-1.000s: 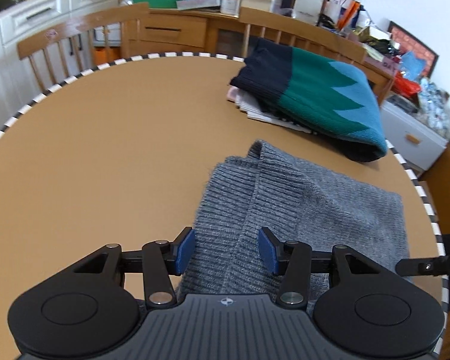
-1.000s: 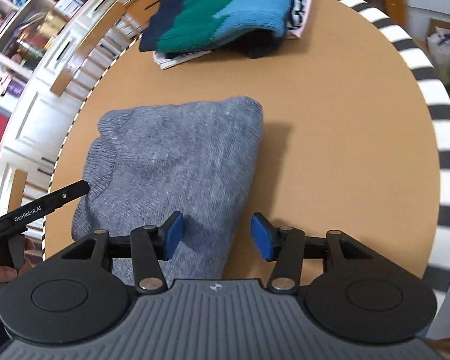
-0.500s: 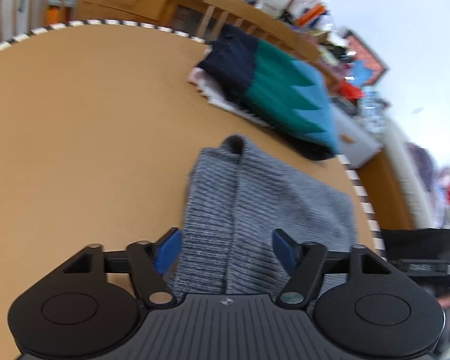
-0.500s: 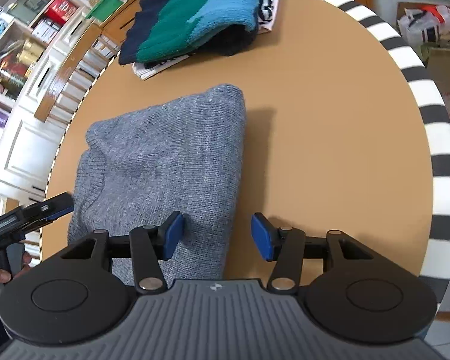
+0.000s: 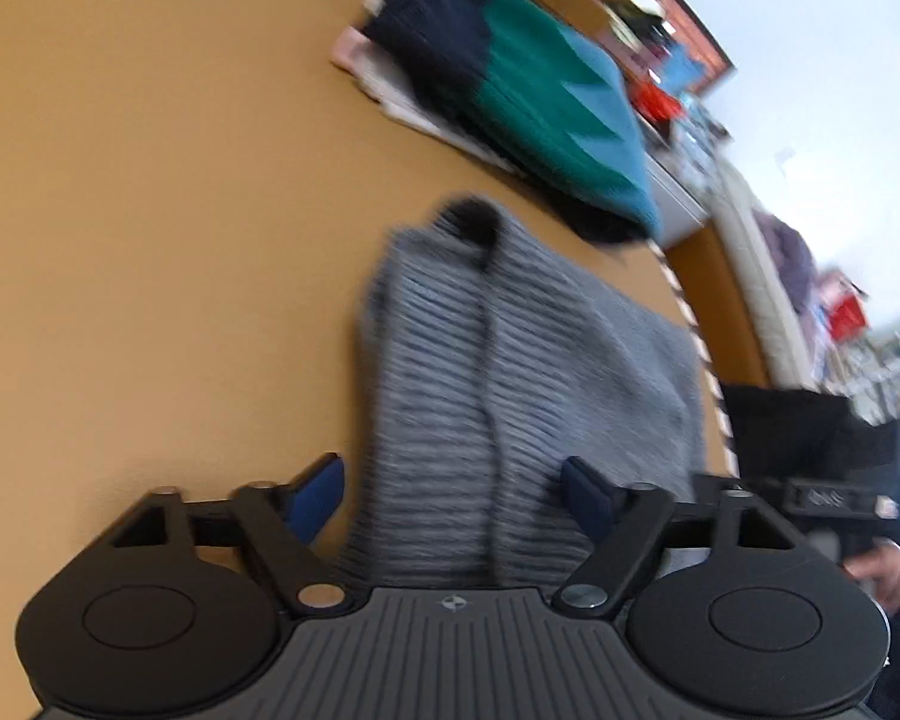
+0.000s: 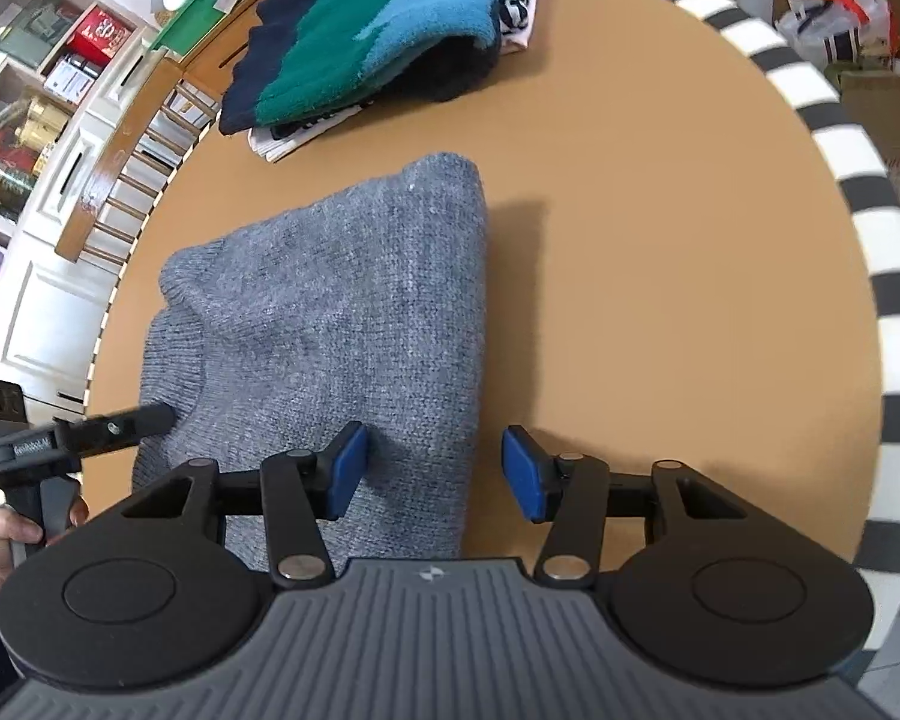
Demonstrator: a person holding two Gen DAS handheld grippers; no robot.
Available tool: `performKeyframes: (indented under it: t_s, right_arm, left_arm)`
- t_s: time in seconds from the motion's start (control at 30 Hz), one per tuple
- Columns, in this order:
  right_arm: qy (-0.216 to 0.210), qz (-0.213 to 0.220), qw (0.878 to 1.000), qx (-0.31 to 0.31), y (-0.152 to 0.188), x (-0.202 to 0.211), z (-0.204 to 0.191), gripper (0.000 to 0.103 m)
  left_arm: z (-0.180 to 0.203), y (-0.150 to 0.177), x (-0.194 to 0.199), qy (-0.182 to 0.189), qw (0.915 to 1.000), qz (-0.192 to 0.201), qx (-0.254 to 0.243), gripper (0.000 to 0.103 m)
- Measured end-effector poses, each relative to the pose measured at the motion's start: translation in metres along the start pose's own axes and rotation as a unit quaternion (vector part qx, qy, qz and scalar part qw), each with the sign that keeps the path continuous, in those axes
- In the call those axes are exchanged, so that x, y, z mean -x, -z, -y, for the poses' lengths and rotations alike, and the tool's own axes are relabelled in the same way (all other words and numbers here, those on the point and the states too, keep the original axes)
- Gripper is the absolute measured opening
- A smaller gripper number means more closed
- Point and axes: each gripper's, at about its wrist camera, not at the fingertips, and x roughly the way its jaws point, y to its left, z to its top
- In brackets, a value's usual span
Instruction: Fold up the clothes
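A folded grey knit sweater (image 5: 510, 360) lies on the round brown table (image 5: 150, 240). My left gripper (image 5: 453, 495) straddles its ribbed near edge. Its jaws are closing with the fabric between them, and a gap still shows at the left pad. In the right wrist view the same grey sweater (image 6: 342, 300) lies ahead. My right gripper (image 6: 435, 471) is at its near right corner, jaws closing, with the sweater's folded edge between the pads and not pinched. The left gripper's fingertip (image 6: 156, 417) rests at the sweater's left side.
A stack of folded clothes topped by a navy, green and blue sweater (image 6: 366, 30) lies at the table's far side. The table's striped rim (image 6: 870, 240) curves along the right. Wooden chairs (image 6: 120, 162) and cupboards stand behind. A hand (image 6: 0, 540) grips the left tool.
The left gripper tipped downward and moved in over the sweater's ribbed edge; its jaws widened, then narrowed. The right gripper's jaws narrowed slightly and the sweater looks a little nearer.
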Motion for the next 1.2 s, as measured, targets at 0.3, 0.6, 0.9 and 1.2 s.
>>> performKeyframes:
  t_s: [0.3, 0.6, 0.9, 1.2]
  right_arm:
    - [-0.026, 0.001, 0.999, 0.029, -0.004, 0.001, -0.003, 0.020]
    - [-0.047, 0.014, 0.996, 0.071, -0.016, 0.023, -0.018, 0.017]
    - [-0.077, 0.035, 0.994, 0.071, -0.049, 0.050, -0.032, 0.017]
    - [-0.099, 0.125, 0.981, 0.109, -0.163, 0.093, -0.068, 0.017]
  left_arm:
    - [0.005, 0.008, -0.004, -0.003, 1.0000, 0.005, 0.007, 0.038]
    - [0.017, 0.011, 0.018, 0.007, 0.9994, 0.031, 0.015, 0.034]
    - [0.045, -0.022, 0.052, 0.028, 0.9964, 0.079, 0.015, 0.033]
    - [0.107, -0.143, 0.090, 0.029, 0.9857, 0.163, -0.032, 0.034]
